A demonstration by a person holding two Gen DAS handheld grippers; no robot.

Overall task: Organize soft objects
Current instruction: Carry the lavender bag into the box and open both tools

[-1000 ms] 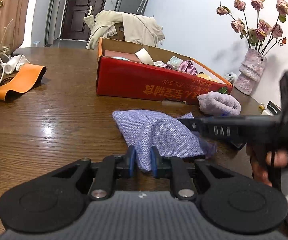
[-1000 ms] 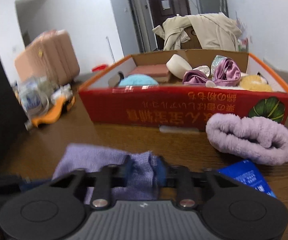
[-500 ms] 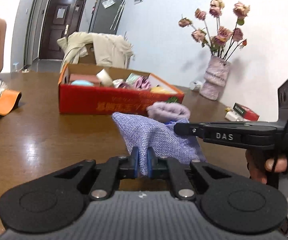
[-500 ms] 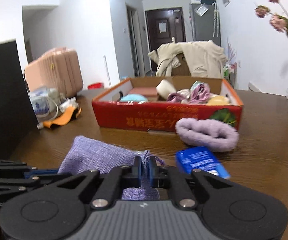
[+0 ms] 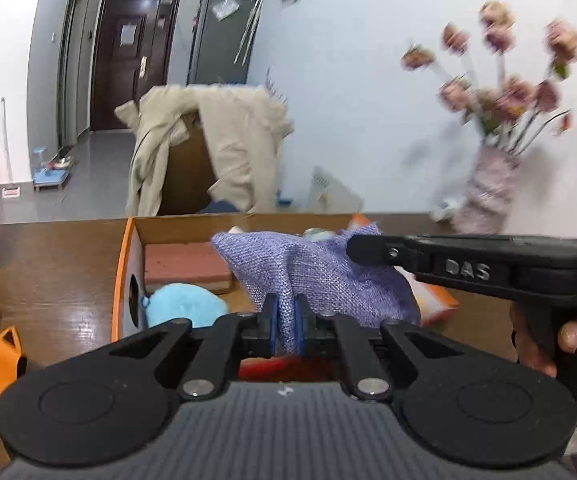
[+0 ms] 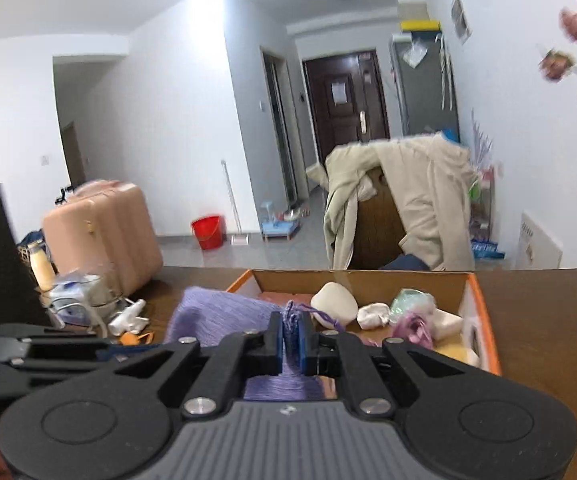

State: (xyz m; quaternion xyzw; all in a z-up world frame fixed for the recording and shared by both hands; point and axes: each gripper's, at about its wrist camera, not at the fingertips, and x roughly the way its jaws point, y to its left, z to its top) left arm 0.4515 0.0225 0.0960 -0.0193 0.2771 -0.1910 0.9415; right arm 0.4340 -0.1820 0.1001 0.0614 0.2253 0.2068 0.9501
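Both grippers point forward and slightly down over the open cardboard box (image 5: 128,264), and each is clamped on the same purple pouch (image 5: 320,272). The left gripper (image 5: 286,320) has its blue pads pressed tight on a lower fold of the cloth, so the pouch rises from the jaws in a loose peak. The right gripper (image 6: 291,336) pinches the gathered drawstring end, with a small frayed tuft standing up between its pads. In the left wrist view the right gripper comes in from the right edge as a long black bar, and part of a hand (image 5: 560,332) wraps its handle.

The pouch is a coarse, woven lavender fabric, rumpled and slack, stretched between the two grips. It hangs in the air above the box rather than resting on anything, as far as the blurred frames let me judge. Below it in the box lie a light blue plush (image 5: 186,308), a reddish-brown flat block (image 5: 186,260), a white rounded pad (image 6: 334,302) and a purple satin scrunchie (image 6: 412,326). The box sits on a dark wooden table (image 5: 48,272).
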